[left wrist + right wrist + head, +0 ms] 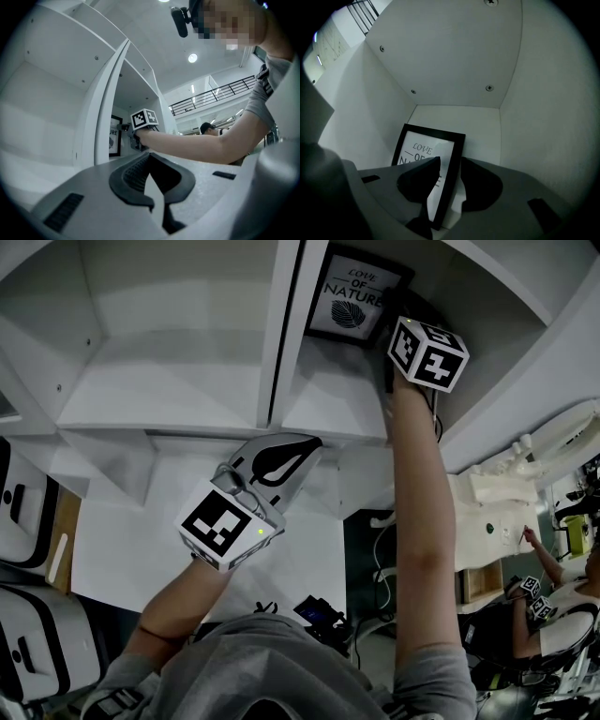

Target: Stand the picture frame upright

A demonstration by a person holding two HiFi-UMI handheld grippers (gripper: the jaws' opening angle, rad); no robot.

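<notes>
Picture frame (425,149), right gripper view: lower half hidden behind the right gripper (450,161) at 6 o'clock, print readable only in part.
Same frame, left gripper view: at 9 o'clock, mostly behind the shelf divider (105,117).
Head view: right gripper's jaws hidden under its marker cube (428,352), 1 o'clock.
Background person (570,606), 4 o'clock: cut off by the edge.

left claw (157,204) closed on nothing, picture frame (114,136) standing in white shelf (47,117) beyond.
</notes>
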